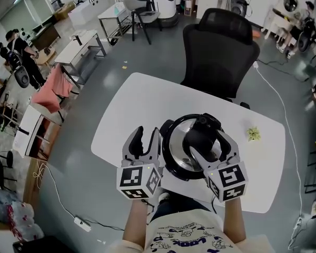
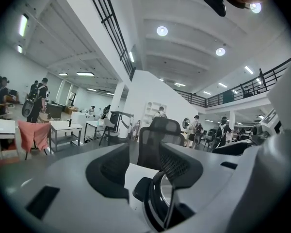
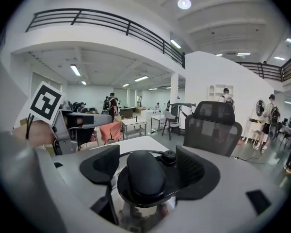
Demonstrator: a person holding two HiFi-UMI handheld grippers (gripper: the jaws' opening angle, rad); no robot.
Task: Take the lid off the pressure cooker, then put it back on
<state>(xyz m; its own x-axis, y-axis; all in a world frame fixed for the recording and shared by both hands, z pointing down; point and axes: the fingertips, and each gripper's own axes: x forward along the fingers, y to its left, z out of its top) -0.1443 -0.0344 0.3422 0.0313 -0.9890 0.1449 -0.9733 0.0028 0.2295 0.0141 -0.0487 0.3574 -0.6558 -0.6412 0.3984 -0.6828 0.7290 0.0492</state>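
Note:
The pressure cooker [image 1: 175, 151] stands at the near middle of the white table [image 1: 137, 104], with its shiny lid [image 1: 180, 136] on it. My right gripper [image 1: 206, 141] is open over the lid, and the lid's black handle [image 3: 145, 174] lies between its jaws with the pads clear of it. A small black valve knob [image 3: 169, 156] sits just past the handle. My left gripper [image 1: 147, 136] is open beside the cooker's left rim. In the left gripper view the cooker's rim [image 2: 157, 203] and black side handle [image 2: 141, 188] show low between the open jaws of that gripper [image 2: 148, 160].
A black mesh office chair [image 1: 218, 51] stands behind the table. A small green thing [image 1: 254, 134] lies on the table's right part. A white cable [image 1: 284, 104] runs over the floor at the right. Other tables and people [image 1: 21, 57] are far left.

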